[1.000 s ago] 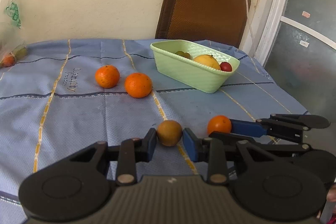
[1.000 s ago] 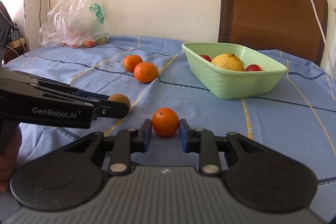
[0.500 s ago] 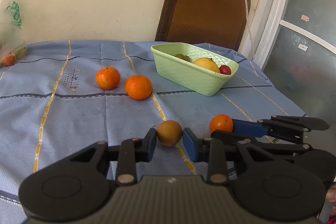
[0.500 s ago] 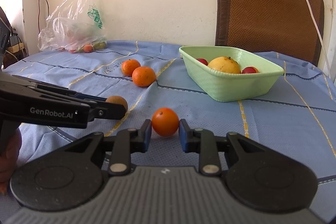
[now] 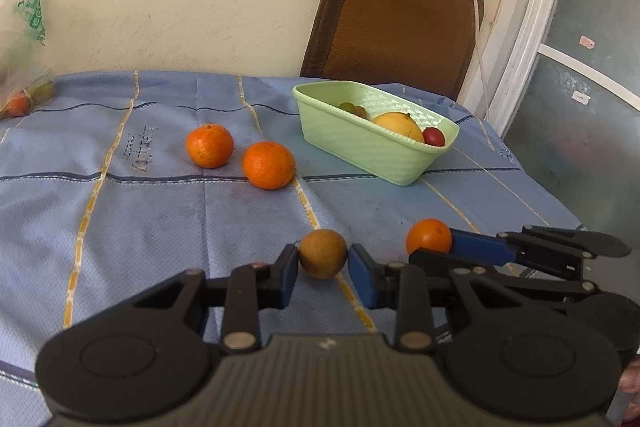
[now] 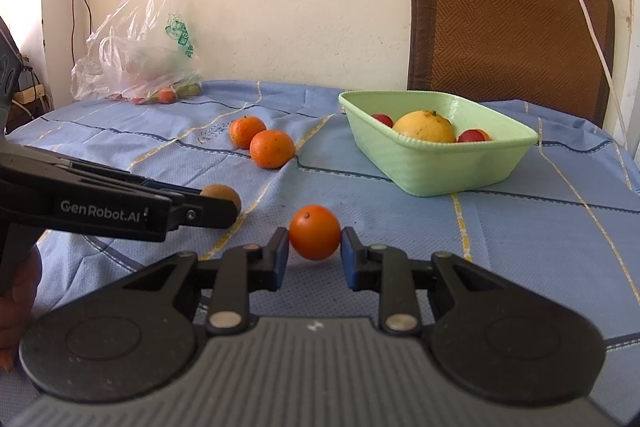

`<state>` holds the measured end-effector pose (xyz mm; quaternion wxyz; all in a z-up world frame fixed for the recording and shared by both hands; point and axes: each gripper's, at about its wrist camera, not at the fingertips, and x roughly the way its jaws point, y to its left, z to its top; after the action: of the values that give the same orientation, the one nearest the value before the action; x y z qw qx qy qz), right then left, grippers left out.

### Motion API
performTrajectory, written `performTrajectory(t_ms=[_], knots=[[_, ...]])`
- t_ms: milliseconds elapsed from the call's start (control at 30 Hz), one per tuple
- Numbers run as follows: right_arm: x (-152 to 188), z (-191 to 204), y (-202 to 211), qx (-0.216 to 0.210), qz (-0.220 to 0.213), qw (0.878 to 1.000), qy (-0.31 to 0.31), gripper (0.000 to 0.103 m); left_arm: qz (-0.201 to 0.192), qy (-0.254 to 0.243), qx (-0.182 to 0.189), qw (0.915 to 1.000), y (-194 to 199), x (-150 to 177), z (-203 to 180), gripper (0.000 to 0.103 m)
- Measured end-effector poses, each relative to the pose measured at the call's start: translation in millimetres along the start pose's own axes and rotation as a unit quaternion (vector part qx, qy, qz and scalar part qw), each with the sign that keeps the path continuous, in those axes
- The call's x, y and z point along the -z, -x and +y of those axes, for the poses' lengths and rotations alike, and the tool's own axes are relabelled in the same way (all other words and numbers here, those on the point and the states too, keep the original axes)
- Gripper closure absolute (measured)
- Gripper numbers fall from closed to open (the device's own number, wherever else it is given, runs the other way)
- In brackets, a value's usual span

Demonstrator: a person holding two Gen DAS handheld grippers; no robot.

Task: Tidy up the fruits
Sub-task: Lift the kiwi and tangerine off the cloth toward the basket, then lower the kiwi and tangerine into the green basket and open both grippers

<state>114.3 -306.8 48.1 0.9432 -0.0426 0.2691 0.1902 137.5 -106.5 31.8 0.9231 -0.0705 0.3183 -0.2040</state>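
My left gripper (image 5: 323,269) is shut on a brown round fruit (image 5: 323,253), held a little above the blue cloth. My right gripper (image 6: 315,251) is shut on a small orange (image 6: 315,231); it also shows in the left wrist view (image 5: 429,235). The brown fruit shows in the right wrist view (image 6: 224,194) behind the left gripper's fingers. A light green basket (image 5: 360,143) (image 6: 440,169) stands farther back and holds a yellow fruit (image 6: 425,125) and small red fruits (image 6: 472,135). Two oranges (image 5: 209,145) (image 5: 268,165) lie on the cloth left of the basket.
A clear plastic bag with fruit (image 6: 140,63) lies at the far left by the wall. A brown chair back (image 6: 508,19) stands behind the table, with a white cable (image 6: 580,7) hanging over it. The table's right edge (image 5: 532,183) drops off beside a glass door.
Both grippers have risen and drawn back slightly with their fruits still held; the basket and loose oranges look a little farther away. Nothing on the table has moved.
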Motion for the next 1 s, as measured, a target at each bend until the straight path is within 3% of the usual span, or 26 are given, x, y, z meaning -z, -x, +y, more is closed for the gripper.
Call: performTrajectory(t_ms=[167,300,400,567,833,1000], knots=[[-8.3,-14.4,2.2,0.013,-0.024,0.999,-0.022,0.072,-0.018,0.032,0.031,0.9988,-1.2,-24.2,7.3,0.074],[-30.5,-35.2,2.8,0.035,-0.068,0.997,-0.024,0.072,-0.041,0.012,0.038,0.9984,-9.5,-63.9,-4.1,0.074],[-47.4,-56.5,-6.6,0.055,-0.088,0.994,-0.032,0.072,-0.041,0.007,0.050,0.9979,-32.7,-93.7,-14.4,0.074],[-58.4,-92.5,-32.7,0.083,-0.084,0.990,-0.072,0.072,-0.018,0.027,0.061,0.9976,-88.1,-126.3,-22.3,0.074],[-52.6,-107.1,-50.1,0.089,-0.071,0.990,-0.084,0.072,0.007,0.035,0.055,0.9979,-136.0,-134.1,-29.7,0.074],[-52.3,-110.1,-39.3,0.092,-0.096,0.986,-0.100,0.071,-0.018,0.050,0.062,0.9967,-109.6,-134.3,-16.3,0.074]])
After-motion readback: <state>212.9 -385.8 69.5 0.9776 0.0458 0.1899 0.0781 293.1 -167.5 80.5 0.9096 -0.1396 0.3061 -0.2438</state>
